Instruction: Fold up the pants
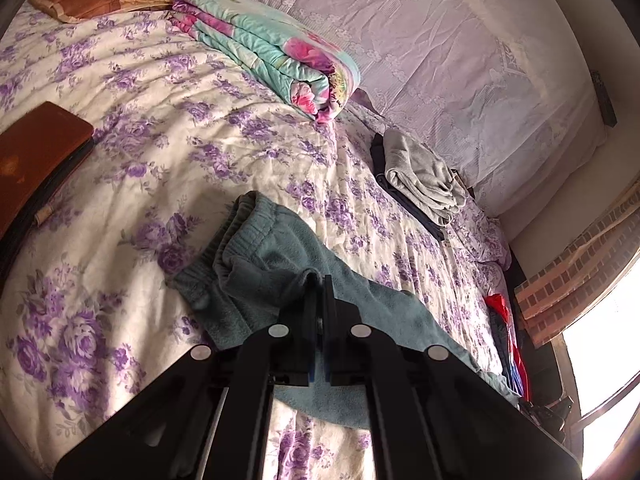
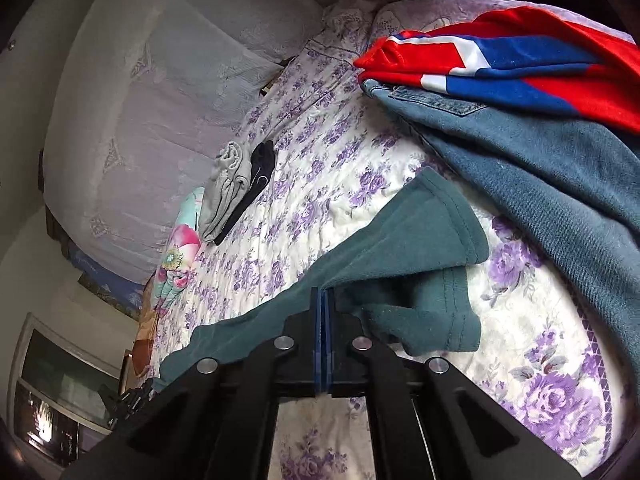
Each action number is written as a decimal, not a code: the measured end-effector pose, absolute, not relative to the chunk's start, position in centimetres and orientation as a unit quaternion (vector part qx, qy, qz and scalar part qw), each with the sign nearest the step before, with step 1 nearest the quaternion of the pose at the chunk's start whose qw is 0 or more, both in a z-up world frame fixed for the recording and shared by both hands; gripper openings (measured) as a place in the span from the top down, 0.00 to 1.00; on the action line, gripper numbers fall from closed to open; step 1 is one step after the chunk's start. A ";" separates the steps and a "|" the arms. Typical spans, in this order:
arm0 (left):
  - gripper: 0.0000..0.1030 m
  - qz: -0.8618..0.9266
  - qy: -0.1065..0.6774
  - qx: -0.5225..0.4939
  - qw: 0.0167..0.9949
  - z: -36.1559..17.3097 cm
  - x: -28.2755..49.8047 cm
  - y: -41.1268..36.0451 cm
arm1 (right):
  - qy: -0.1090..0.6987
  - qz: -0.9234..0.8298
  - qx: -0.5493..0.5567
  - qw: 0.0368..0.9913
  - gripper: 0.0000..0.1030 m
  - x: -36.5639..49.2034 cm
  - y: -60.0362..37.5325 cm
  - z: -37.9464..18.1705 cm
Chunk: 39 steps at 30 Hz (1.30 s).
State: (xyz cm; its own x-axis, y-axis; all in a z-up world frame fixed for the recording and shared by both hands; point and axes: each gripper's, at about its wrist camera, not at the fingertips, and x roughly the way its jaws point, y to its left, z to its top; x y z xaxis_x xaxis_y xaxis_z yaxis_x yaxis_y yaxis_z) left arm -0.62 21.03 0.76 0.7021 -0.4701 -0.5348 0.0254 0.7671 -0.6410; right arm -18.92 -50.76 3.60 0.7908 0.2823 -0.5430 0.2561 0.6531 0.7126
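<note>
Both the left gripper (image 1: 319, 286) and right gripper (image 2: 323, 294) have jaws clamped tight on soft teal fleece pants (image 1: 280, 248) lying across the purple-flowered bed (image 1: 140, 160) at six o'clock, folding seemingly barely begun

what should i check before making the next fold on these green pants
1. Left gripper shut on the green pants near the waistband end: ok.
2. Right gripper shut on the pants near the leg cuffs: ok.
3. Both cuffs lined up: not ok, one lies folded under and offset from the other.
4. Fabric flat between the grips: not ok, the waistband is bunched and wrinkled.
5. Space on the bedspread to lay the fold: ok on the left; on the right the jeans lie close beside the cuffs.
6. Both layers caught in each grip: cannot tell.
</note>
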 end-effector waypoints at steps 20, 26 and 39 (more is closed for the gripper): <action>0.99 -0.112 0.312 -0.267 0.905 8.2 9.9 18.6 | 0.328 -0.006 0.384 0.863 0.98 -1.2 -54.6 6.9; 0.99 -0.043 0.298 -0.223 0.927 8.5 17.6 17.5 | 0.358 -0.051 0.376 0.853 0.98 8.8 -55.1 4.1; 0.35 -0.045 0.418 -0.200 0.885 2.8 19.2 19.5 | 0.365 -0.058 0.382 0.847 0.99 12.0 -55.5 -1.7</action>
